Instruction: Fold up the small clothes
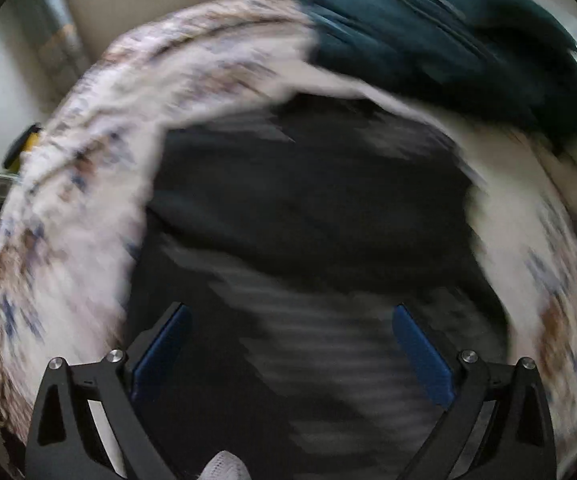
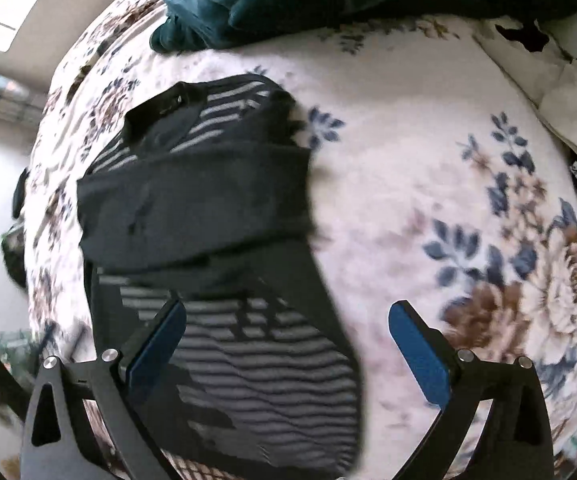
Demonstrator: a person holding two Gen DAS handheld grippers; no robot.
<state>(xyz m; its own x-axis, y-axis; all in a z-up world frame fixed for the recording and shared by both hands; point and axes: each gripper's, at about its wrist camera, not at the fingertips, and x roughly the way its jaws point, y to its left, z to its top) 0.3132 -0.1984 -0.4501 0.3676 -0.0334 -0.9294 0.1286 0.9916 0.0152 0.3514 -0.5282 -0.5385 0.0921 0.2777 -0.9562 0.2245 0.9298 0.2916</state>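
The black garment with grey stripes (image 2: 216, 264) lies on a bed covered by a floral bedspread (image 2: 408, 184), white with blue and brown flowers. In the right wrist view it is partly folded: a plain black band of its cloth lies crosswise over the middle, with striped cloth showing above it near the collar and again below it.

The right tool (image 2: 288, 344) stands above the garment's lower striped part with its jaws spread wide and nothing between its blue pads (image 2: 418, 356). The left-hand pad in that view is over the striped cloth, while the right-hand pad is over bare bedspread, so the garment's edge runs between the two fingers. No pad presses on the cloth.

The left tool (image 1: 288, 352) is likewise wide open and holds nothing (this view is heavily smeared by blur). The same dark garment (image 1: 308, 208) fills the middle of its view, beneath and ahead of the blue pads (image 1: 422, 354), with a striped patch between the fingers; whether the fingertips touch the cloth cannot be told through the blur.

A heap of dark teal fabric (image 2: 256, 0) lies at the far edge of the bed, apart from the garment. A pale pillow (image 2: 536, 72) sits at the upper right.
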